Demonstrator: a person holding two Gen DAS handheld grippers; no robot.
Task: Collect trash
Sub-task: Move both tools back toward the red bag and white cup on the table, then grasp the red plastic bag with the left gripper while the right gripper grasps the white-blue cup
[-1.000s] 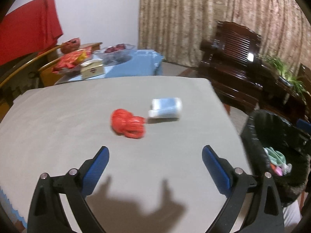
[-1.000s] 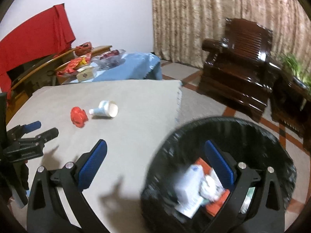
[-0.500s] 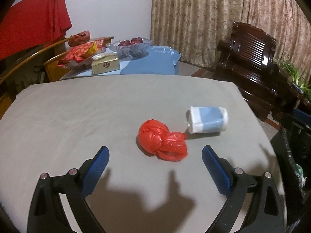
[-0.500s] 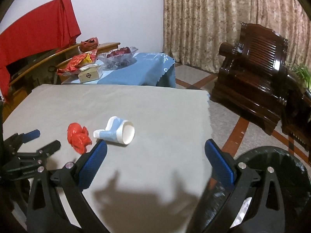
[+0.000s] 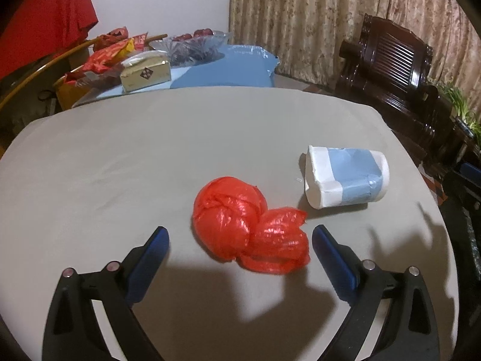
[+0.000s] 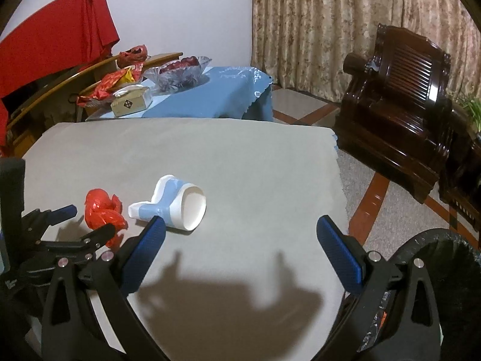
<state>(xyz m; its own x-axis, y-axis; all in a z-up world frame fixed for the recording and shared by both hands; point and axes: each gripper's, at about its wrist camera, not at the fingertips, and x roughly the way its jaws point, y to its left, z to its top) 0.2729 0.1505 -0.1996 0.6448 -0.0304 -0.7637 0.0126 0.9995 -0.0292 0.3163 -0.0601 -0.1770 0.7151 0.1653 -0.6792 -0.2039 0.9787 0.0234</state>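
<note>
Between the blue pads of the left gripper [image 5: 240,237], whose jaws stand wide apart and hold nothing, lies a crumpled red plastic bag [image 5: 246,227] on the grey surface [image 5: 120,165]. The bag sits just ahead of the fingertips, nearer the right-hand pad, and touches neither. Just beyond it, to the right, a crushed white and blue paper cup [image 5: 345,176] lies on its side, close to the bag but apart from it.

The right gripper [image 6: 240,228] is likewise spread wide and empty, hovering over the near part of the same surface and casting a dark shadow on it. Its left pad stands just in front of the cup [image 6: 177,206], whose open mouth faces this camera. Left of the cup the bag [image 6: 102,207] shows between the left gripper's fingers [image 6: 64,212]. At the lower right, off the surface edge, is the rim of a black bin [image 6: 436,240].

Farther back stand a blue-clothed table [image 6: 210,96] with a glass bowl [image 6: 180,70] and a gold box [image 6: 130,103], a dark wooden armchair [image 6: 399,96] and patterned curtains [image 6: 330,24].
</note>
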